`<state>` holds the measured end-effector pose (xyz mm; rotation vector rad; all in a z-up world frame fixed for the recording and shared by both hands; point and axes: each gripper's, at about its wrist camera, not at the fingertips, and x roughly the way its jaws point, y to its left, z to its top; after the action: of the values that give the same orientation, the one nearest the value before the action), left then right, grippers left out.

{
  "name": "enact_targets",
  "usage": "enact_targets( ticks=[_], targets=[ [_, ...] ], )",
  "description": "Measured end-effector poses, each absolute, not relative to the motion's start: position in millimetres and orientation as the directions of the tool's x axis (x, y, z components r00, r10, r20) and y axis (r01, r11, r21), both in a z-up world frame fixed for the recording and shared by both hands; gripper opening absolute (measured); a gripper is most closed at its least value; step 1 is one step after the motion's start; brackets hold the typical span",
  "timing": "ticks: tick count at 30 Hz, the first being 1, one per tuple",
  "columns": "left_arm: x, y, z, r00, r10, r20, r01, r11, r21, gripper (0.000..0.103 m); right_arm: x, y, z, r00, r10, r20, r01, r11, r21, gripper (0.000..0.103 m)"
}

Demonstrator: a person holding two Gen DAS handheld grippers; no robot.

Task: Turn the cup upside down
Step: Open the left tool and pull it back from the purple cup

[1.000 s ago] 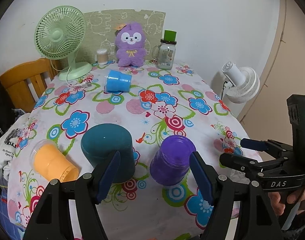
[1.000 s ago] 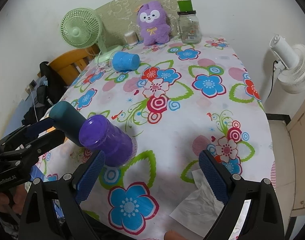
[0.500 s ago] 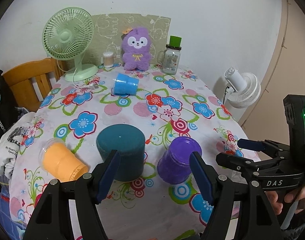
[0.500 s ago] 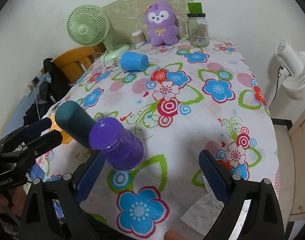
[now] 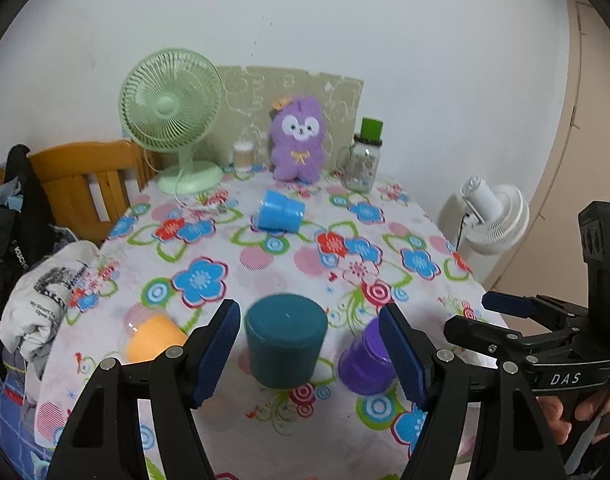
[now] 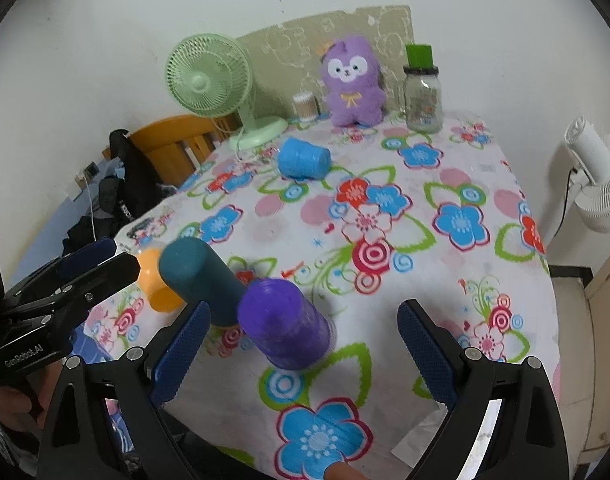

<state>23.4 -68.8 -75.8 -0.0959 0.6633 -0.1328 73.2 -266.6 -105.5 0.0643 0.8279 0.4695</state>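
Observation:
A teal cup [image 5: 285, 344] and a purple cup [image 5: 365, 364] stand upside down near the front of the flowered table [image 5: 265, 264]. An orange cup [image 5: 153, 338] lies on its side at the left edge. A blue cup [image 5: 279, 212] lies on its side further back. My left gripper [image 5: 309, 354] is open and empty, held above and short of the teal cup. My right gripper [image 6: 301, 356] is open and empty, with the purple cup [image 6: 285, 320] between and beyond its fingers; the teal cup [image 6: 201, 276], orange cup [image 6: 157, 284] and blue cup [image 6: 303, 158] also show there.
At the back stand a green fan [image 5: 173, 120], a purple plush toy [image 5: 299, 140], a glass jar with a green lid [image 5: 363, 160] and a small container [image 5: 243, 156]. A wooden chair [image 5: 85, 176] with clothes is at left. A white fan [image 5: 493, 216] stands right of the table.
Both grippers have pulled back and risen from the table, so the cups sit lower in both views. Both stay open. No cup has moved.

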Motion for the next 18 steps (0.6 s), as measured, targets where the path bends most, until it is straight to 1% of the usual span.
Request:
enact_targets(
  ticks=[3, 6, 8, 9, 18],
  targets=[
    [20, -65, -69, 0.799, -0.145, -0.583, 0.084, 0.988, -0.130, 0.074, 70, -260, -94, 0.608, 0.419, -0.674, -0.385, 0.899, 0.212, 0.096],
    [15, -60, -60, 0.831, -0.128, -0.541, 0.069, 0.989, -0.127, 0.074, 65, -252, -82, 0.649, 0.398, -0.649, -0.393, 0.905, 0.163, 0.096],
    [13, -58, -56, 0.843, -0.120, -0.525, 0.064, 0.990, -0.124, 0.077, 60, -246, -75, 0.667, 0.399, -0.630, -0.406, 0.903, 0.141, 0.096],
    [12, -57, -54, 0.847, -0.117, -0.518, 0.062, 0.991, -0.122, 0.078, 59, -244, -72, 0.671, 0.403, -0.622, -0.412, 0.900, 0.138, 0.096],
    [3, -50, -35, 0.884, -0.093, -0.458, 0.047, 0.993, -0.110, 0.079, 49, -234, -51, 0.709, 0.414, -0.571, -0.430, 0.896, 0.115, 0.096]
  ],
)
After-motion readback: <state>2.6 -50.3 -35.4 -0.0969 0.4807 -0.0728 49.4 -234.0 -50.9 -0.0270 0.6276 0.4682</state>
